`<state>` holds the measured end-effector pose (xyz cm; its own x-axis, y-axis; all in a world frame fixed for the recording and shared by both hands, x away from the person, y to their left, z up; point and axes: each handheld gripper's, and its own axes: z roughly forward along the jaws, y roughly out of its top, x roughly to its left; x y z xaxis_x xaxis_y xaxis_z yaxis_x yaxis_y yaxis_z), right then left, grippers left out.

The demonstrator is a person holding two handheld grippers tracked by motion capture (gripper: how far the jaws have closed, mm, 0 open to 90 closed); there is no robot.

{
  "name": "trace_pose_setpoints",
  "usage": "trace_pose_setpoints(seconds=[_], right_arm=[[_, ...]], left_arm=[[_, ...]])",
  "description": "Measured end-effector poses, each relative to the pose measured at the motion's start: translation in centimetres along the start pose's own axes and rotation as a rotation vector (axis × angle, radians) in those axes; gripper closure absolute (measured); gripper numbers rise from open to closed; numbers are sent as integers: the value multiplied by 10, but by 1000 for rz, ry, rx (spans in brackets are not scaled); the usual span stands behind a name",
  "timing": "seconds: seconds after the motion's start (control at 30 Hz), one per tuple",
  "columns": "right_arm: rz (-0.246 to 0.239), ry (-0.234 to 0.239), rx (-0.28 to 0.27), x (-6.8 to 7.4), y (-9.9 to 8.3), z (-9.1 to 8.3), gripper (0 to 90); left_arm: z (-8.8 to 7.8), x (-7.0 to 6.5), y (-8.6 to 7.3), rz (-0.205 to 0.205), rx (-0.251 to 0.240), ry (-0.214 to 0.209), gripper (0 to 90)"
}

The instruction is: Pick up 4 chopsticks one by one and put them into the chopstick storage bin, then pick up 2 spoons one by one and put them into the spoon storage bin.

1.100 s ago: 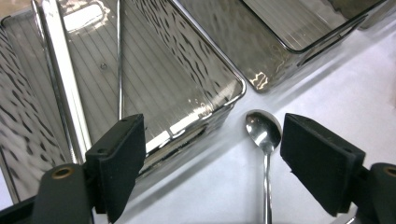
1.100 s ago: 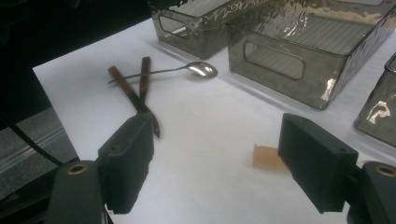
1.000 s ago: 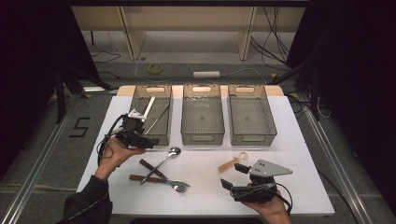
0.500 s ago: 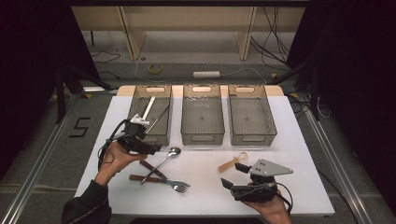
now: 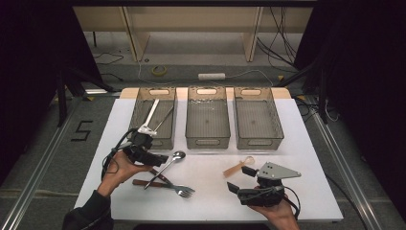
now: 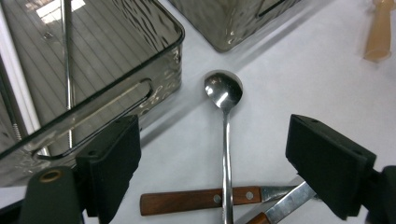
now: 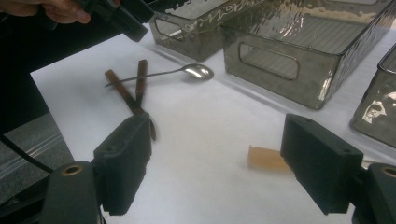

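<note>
A metal spoon point(image 5: 168, 162) lies on the white table just in front of the left bin point(image 5: 136, 115), its handle crossing a wooden-handled knife point(image 5: 143, 182) and a wooden-handled fork point(image 5: 179, 190). My left gripper point(image 5: 154, 159) hovers open right over them. In the left gripper view the spoon point(image 6: 225, 140) runs up between the jaws point(image 6: 219, 158), above the wooden handle point(image 6: 196, 199). My right gripper point(image 5: 239, 178) stands open near the front edge. A tan spoon point(image 5: 238, 166) lies just beyond it, and its handle end point(image 7: 264, 158) shows between the right gripper's point(image 7: 224, 161) jaws.
Three smoky clear bins stand in a row at the back. The left one holds a white utensil point(image 5: 149, 116) and a thin metal rod point(image 6: 67, 56). The middle bin point(image 5: 207, 141) and the right bin point(image 5: 258, 142) look bare. Cables trail from both grippers.
My left gripper has come a little nearer and to the right, away from the left bin's front wall and over the metal spoon. The right gripper has not moved.
</note>
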<state>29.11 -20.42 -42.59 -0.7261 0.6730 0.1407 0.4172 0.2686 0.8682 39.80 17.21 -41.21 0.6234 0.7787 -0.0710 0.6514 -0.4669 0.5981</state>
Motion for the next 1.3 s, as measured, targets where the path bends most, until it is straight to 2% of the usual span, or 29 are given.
trace_pose_setpoints(seconds=[0.43, 0.6, 0.8, 0.97, 1.3], right_arm=[[10, -2, -3, -1, -1, -1, 257], [10, -2, -1, -1, -1, -1, 257], [10, -4, -2, -2, -1, -2, 257], [8, -4, 1, -2, -1, -1, 258], [-11, -7, 9, 3, -1, -2, 260]], left_arm=[[7, -4, -13, -6, 46, -6, 183], [12, -6, -17, 9, 88, 1, 186], [13, -8, -19, 15, 111, 1, 210], [13, -10, -21, 25, 135, 2, 279], [14, -15, -29, 45, 191, 5, 515]])
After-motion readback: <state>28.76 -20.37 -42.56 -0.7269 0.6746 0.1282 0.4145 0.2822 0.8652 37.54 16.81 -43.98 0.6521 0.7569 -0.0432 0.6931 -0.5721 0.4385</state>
